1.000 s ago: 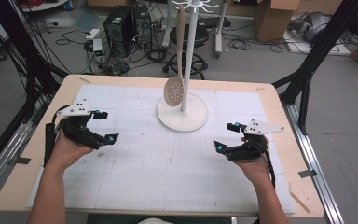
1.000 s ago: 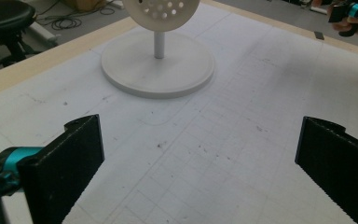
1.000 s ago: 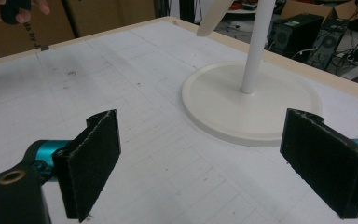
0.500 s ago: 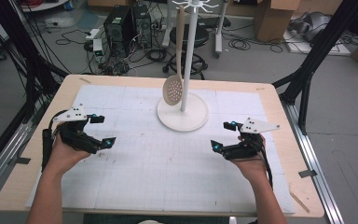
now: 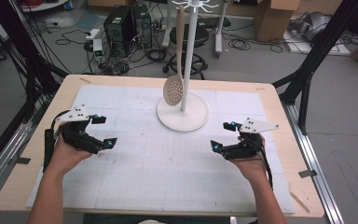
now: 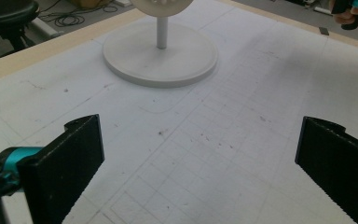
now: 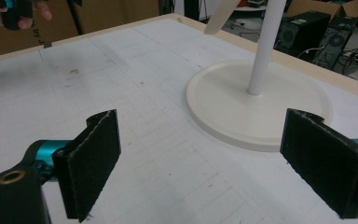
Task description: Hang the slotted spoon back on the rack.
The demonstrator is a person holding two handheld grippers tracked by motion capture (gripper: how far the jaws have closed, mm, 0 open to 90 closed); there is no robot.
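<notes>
Both grippers' fingers gape apart, empty, flanking the stand (image 5: 182, 113) holding a slotted spoon (image 5: 173, 89).

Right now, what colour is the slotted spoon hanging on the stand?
Beige, slightly darker than the white stand. The slotted spoon shows best in the high view.

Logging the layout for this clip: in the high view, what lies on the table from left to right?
left gripper → slotted spoon hanging on the white stand → right gripper
</notes>
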